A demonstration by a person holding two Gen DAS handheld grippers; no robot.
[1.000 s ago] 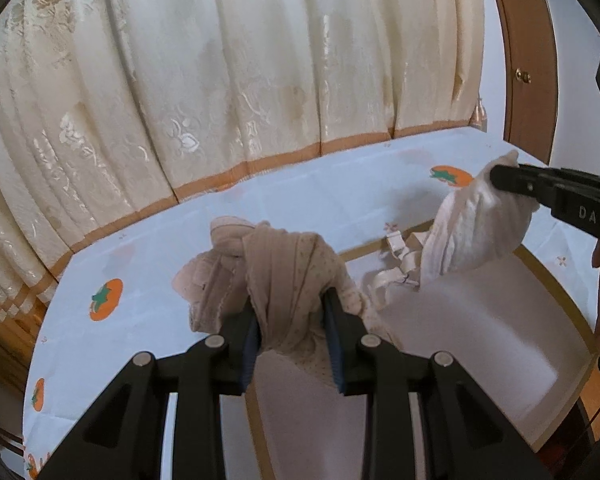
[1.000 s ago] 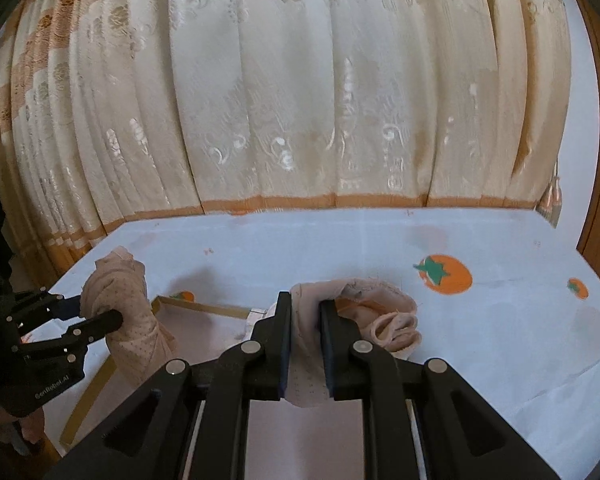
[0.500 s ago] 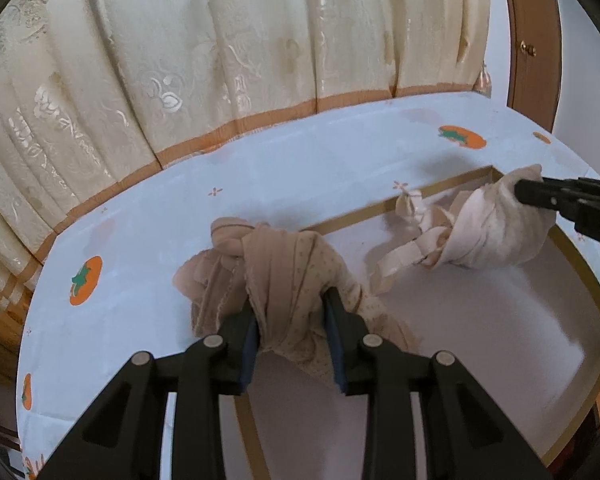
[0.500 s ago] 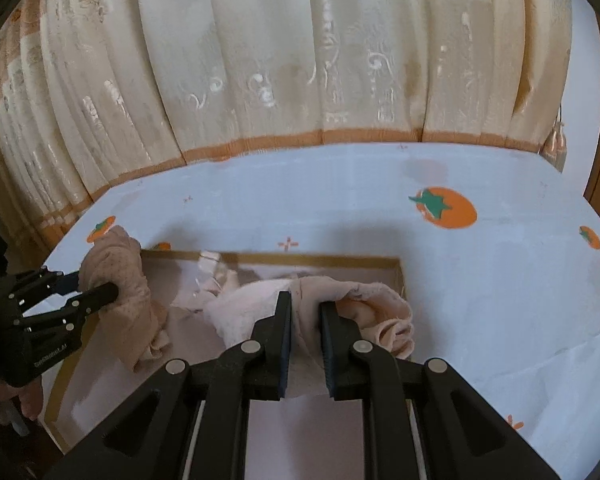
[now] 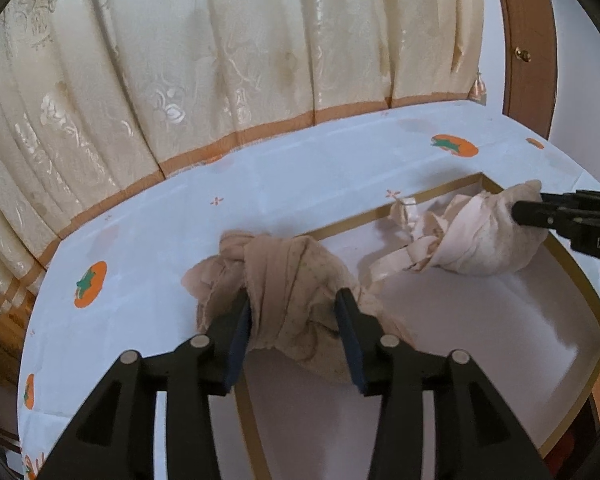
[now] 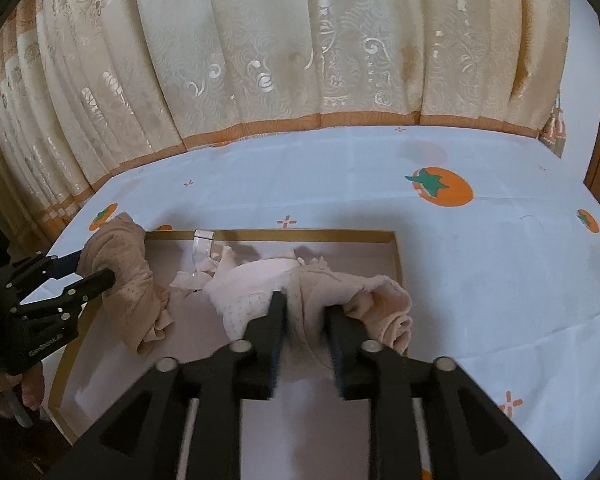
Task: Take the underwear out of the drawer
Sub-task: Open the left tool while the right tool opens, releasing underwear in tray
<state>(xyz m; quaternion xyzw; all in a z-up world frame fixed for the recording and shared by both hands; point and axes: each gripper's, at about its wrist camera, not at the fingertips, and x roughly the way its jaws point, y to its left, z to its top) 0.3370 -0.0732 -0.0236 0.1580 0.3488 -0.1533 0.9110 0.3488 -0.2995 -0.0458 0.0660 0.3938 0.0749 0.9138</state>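
Your left claw (image 5: 292,320) opening, tan underwear (image 5: 284,276) between jaws; right claw (image 6: 306,320) opening around pink underwear (image 6: 260,280) over drawer (image 6: 280,235).

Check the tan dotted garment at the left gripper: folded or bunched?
Bunched. The tan dotted garment is twisted into a knot-like wad, draped over the drawer's gold rim, between the left gripper's opening jaws.

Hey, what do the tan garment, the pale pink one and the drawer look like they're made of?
Tan garment: thin, soft stretch knit, matte, with tiny dots; it bunches and twists limply. Pale pink garment: soft fabric with a dotted texture and a frilly edge, probably cotton or a blend. Drawer: rigid board, smooth white inside, gold-tan rim; wood or cardboard, can't tell.
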